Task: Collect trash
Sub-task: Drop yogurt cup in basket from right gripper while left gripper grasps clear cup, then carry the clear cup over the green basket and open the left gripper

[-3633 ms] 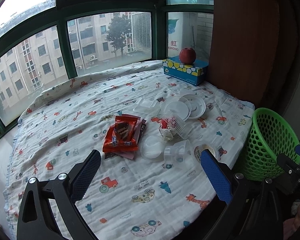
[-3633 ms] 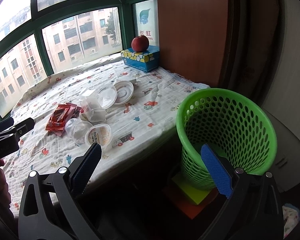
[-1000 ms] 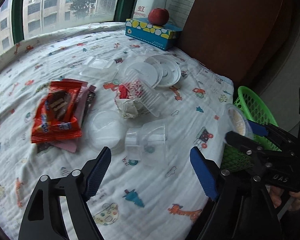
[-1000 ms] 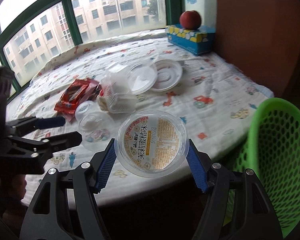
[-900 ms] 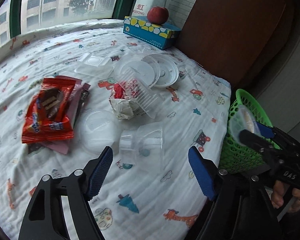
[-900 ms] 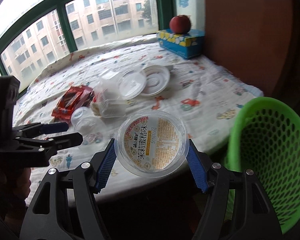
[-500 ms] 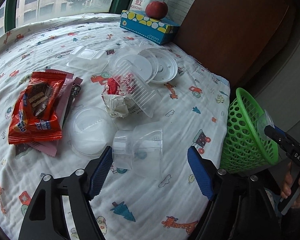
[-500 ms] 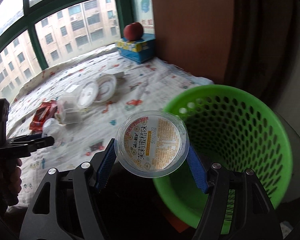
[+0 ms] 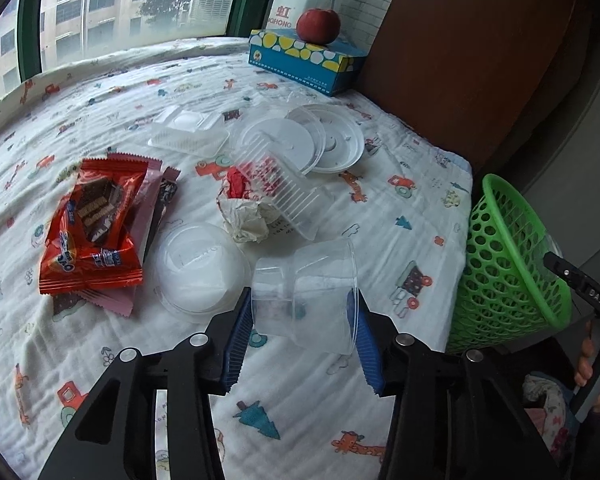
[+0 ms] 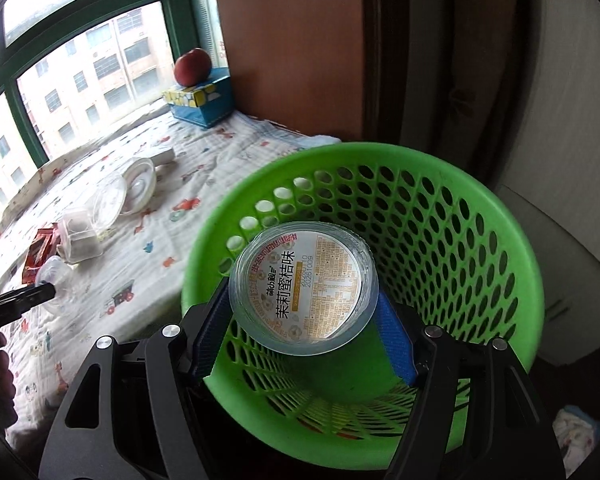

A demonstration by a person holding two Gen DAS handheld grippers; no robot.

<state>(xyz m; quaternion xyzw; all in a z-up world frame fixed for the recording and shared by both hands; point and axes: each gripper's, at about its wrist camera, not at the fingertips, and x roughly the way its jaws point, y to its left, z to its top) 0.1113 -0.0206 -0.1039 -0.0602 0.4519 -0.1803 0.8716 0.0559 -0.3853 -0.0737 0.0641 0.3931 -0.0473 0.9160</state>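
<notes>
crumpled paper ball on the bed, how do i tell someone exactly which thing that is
Start at the blue tissue box with the apple on it by the window, then come down past the two round white lids to the ribbed clear cup lying on its side. The crumpled paper ball sits at that cup's mouth: the only wrinkled, off-white, opaque item among smooth plastics.

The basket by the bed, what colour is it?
Bright green basket, perforated with holes; clearest in the right wrist view.

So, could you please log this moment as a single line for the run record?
right claw: holds labelled round plastic cup over green mesh basket | left claw: closing around clear plastic cup on printed cloth
</notes>
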